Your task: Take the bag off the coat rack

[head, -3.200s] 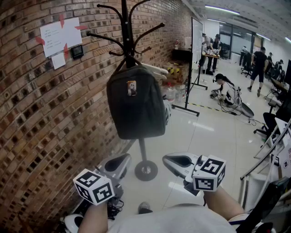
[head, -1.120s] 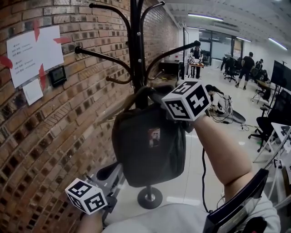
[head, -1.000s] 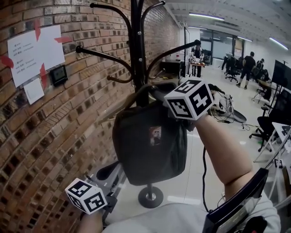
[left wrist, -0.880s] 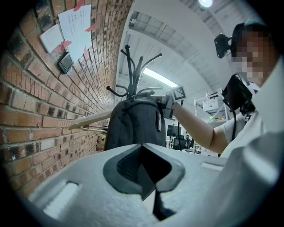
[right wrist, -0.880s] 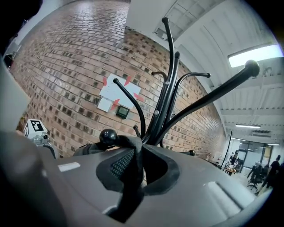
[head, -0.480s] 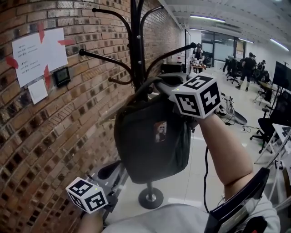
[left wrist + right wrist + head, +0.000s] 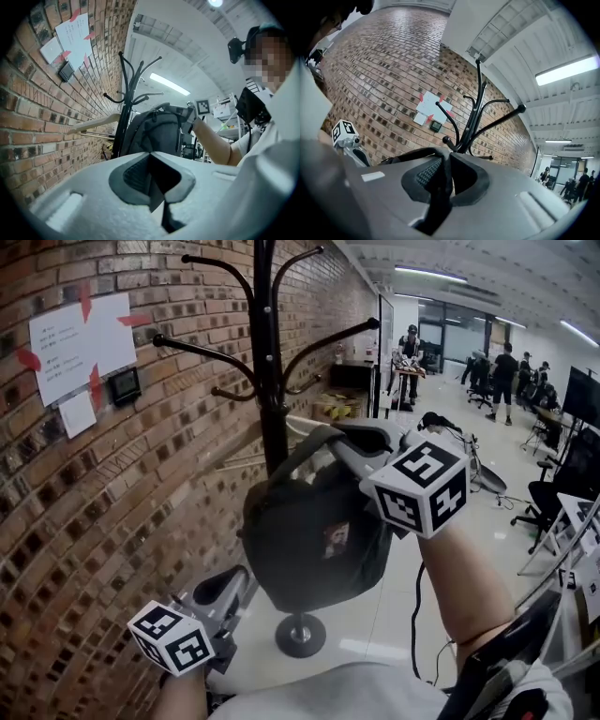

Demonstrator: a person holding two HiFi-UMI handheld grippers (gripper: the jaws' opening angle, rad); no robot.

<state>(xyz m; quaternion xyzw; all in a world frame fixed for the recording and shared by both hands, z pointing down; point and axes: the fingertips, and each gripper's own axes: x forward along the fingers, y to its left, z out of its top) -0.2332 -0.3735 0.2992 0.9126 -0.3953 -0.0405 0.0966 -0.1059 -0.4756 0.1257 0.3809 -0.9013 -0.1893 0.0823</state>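
A dark grey bag (image 7: 309, 540) hangs by its top strap (image 7: 302, 452) from my right gripper (image 7: 349, 442), which is shut on that strap. The bag hangs just in front of the black coat rack (image 7: 266, 362), off its hooks. In the right gripper view the strap (image 7: 439, 187) runs between the closed jaws of the right gripper (image 7: 446, 157), with the coat rack (image 7: 476, 108) beyond. My left gripper (image 7: 223, 585) is low at the left, under the bag and apart from it, shut on nothing. The left gripper (image 7: 151, 154) points up at the bag (image 7: 154, 133).
A brick wall (image 7: 141, 484) with taped paper notes (image 7: 80, 334) runs close along the left. The rack's round base (image 7: 300, 636) stands on the glossy floor below the bag. People (image 7: 506, 367) and desks fill the far right of the room.
The right gripper has moved down and to the right with the strap in it. The bag has come away from the rack's pole and hooks. The left gripper stayed low.
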